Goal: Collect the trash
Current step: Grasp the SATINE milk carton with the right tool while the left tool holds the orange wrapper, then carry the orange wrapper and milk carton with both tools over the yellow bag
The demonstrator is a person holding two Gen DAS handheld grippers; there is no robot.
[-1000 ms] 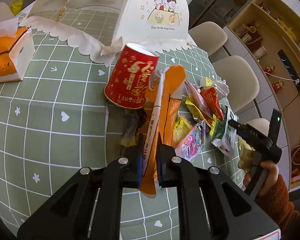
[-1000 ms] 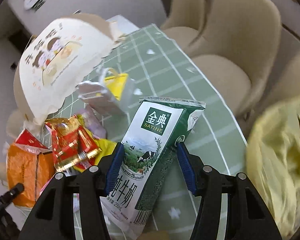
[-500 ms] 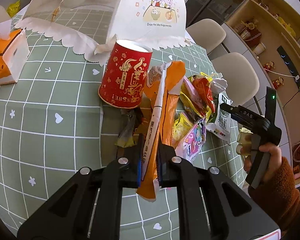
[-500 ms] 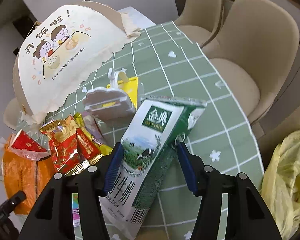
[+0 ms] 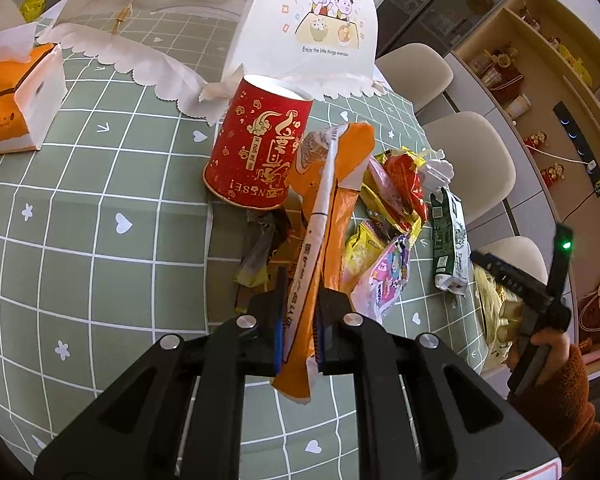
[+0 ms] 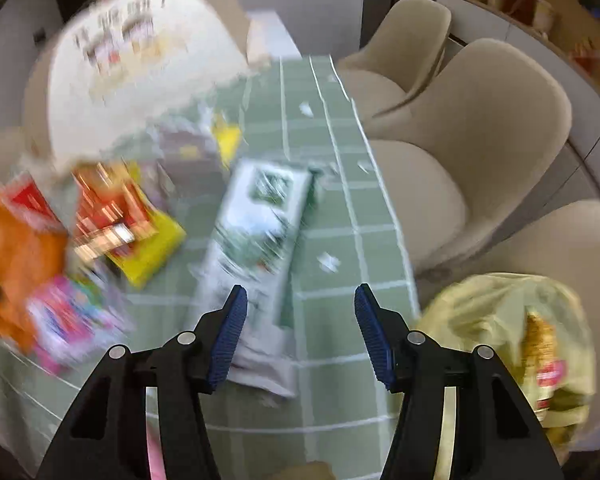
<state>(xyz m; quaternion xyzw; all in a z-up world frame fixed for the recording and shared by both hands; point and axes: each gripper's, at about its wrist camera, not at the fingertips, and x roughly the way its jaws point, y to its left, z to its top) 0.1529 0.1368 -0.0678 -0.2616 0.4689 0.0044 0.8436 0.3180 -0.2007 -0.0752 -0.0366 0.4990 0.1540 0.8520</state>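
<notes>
A: Biggest first, what's around the milk carton (image 5: 449,240)?

B: Green grid tablecloth (image 5: 100,208) under it. Well behind the carton a white food cover (image 5: 300,28) w/ a cartoon print. Beige chairs (image 6: 480,128) just past the table edge beside the carton. Yellow plastic bag (image 6: 512,344) off the edge, near the carton's bottom end

A: And mid-size stuff?

B: Red paper cup (image 5: 258,148) upside down, beyond the wrapper pile from the carton. Snack wrappers (image 5: 392,208) heaped just beside the carton

A: Tongs?

B: Left gripper (image 5: 298,320) clamped on a long orange wrapper (image 5: 332,216), lifted off the cloth, near the carton. Right gripper (image 6: 298,320) jaws spread wide, nothing between the pads; carton lies flat on the cloth below and ahead of them, apart. That view's blurred tho

A: Right hand (image 5: 548,348)?

B: On its gripper's handle, rust sleeve, near the carton's bottom end
</notes>
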